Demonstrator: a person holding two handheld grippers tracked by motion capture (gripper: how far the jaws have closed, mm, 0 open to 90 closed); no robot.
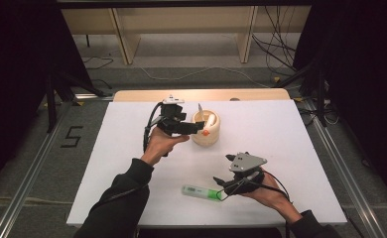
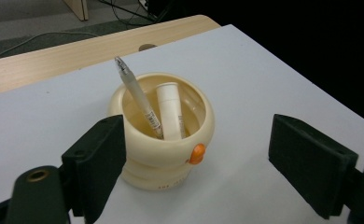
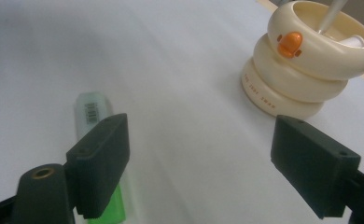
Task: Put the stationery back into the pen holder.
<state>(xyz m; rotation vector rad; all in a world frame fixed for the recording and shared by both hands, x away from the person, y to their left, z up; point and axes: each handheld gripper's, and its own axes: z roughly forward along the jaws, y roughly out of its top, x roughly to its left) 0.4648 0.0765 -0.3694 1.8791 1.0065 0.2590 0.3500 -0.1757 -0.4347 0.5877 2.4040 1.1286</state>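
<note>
A cream, duck-faced pen holder [image 1: 207,133] [image 2: 161,161] [image 3: 292,77] with an orange beak stands on the white table [image 1: 271,134]. Inside it lean a grey pen [image 2: 136,93] and a white capped marker [image 2: 170,109]. My left gripper [image 1: 196,128] [image 2: 201,149] hovers just left of the holder, open, with nothing pressed between its pads. A green highlighter [image 1: 200,192] [image 3: 94,114] lies flat near the table's front edge. My right gripper [image 1: 221,187] [image 3: 206,142] rests beside the highlighter's right end, open and holding nothing.
A wooden strip [image 1: 201,94] runs along the table's far edge. Metal rails [image 1: 340,168] flank the table on both sides, and cables [image 1: 276,49] lie on the floor beyond. Bare white surface spreads to the right of the holder.
</note>
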